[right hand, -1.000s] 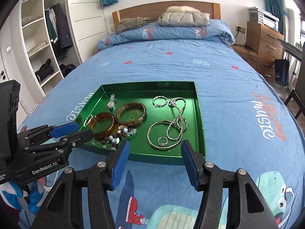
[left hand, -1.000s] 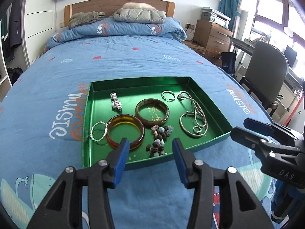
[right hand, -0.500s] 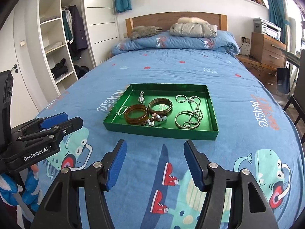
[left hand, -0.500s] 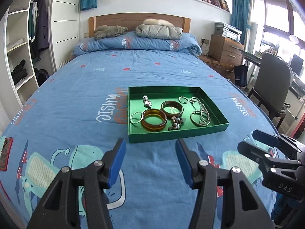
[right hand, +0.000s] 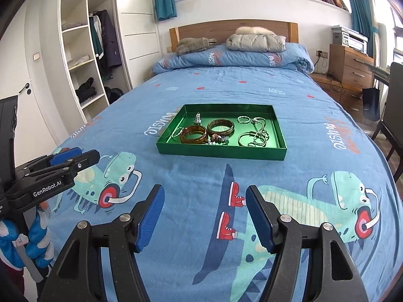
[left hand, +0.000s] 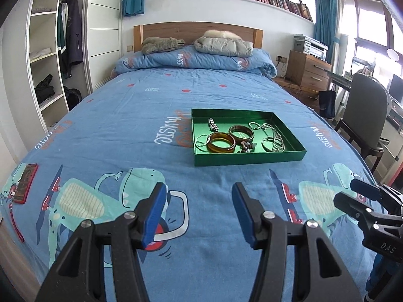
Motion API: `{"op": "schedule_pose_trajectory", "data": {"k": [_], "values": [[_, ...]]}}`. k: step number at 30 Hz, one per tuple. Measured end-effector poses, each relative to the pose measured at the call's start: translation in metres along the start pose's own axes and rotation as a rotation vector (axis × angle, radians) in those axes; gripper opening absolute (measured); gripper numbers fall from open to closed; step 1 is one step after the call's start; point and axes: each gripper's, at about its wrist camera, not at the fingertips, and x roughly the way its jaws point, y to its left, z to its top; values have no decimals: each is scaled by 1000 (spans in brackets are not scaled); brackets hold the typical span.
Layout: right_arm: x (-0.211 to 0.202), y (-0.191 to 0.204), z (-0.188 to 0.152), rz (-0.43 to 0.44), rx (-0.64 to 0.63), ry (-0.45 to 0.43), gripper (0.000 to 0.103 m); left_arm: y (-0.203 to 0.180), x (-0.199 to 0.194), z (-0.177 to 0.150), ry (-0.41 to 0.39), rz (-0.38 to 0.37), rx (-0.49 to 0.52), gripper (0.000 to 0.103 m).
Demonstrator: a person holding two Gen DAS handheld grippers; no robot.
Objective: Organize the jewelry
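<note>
The left gripper (left hand: pixel 199 210) and the right gripper (right hand: pixel 205 212) are held side by side, jaws spread wide, nothing gripped.

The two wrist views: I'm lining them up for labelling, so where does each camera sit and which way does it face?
Left wrist: behind the open left tool, facing up the bed at the green tray; right tool at right edge.
Right wrist: behind the open right tool, facing the same tray; left tool at left edge.
Shared: tray, bangles, headboard.

One green tray (right hand: pixel 219 154) holds two amber bangles (right hand: pixel 193 135), one watch (right hand: pixel 198 119).
</note>
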Motion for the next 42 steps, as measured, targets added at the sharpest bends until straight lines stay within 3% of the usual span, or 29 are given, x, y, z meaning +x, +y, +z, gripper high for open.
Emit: {"op": "schedule_pose_trajectory", "data": {"k": [4,15,42], "values": [[-1,-5,-8,-26,18,0,70,-2,-10,-5,-22,10,20,52],[-17,-16,-19,-113,50,-67,95,-7,-23,-15,-68,25,46,52],[-18,-21,-27,-138,48,-64,97,-14,-24,-21,-71,-22,79,52]]}}
